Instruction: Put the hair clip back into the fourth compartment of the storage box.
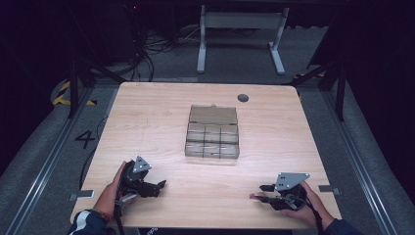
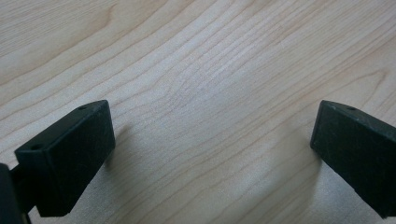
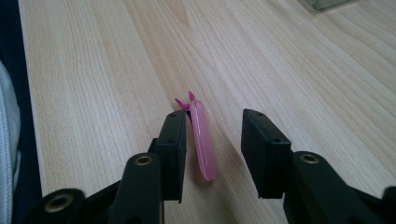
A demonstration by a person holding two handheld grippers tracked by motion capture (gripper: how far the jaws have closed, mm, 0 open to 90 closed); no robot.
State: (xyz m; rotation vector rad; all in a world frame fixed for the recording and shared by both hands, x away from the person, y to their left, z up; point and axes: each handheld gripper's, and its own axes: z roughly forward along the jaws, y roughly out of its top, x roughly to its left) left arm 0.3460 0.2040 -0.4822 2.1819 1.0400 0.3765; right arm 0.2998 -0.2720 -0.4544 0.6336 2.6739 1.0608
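Observation:
A small pink clip lies flat on the wooden table, between the jaws of my right gripper. It rests against the left jaw, and a clear gap separates it from the right jaw, so the pads do not press it from both sides. From above, the right gripper sits near the table's front right, pointing left, with the pink clip at its tips. My left gripper is at the front left, its jaws wide apart over bare wood, holding nothing.
A clear plastic compartment box with its lid folded back stands in the middle of the table; its corner shows at the top of the right gripper view. A round grommet sits near the far edge. The table's front edge is close behind both hands.

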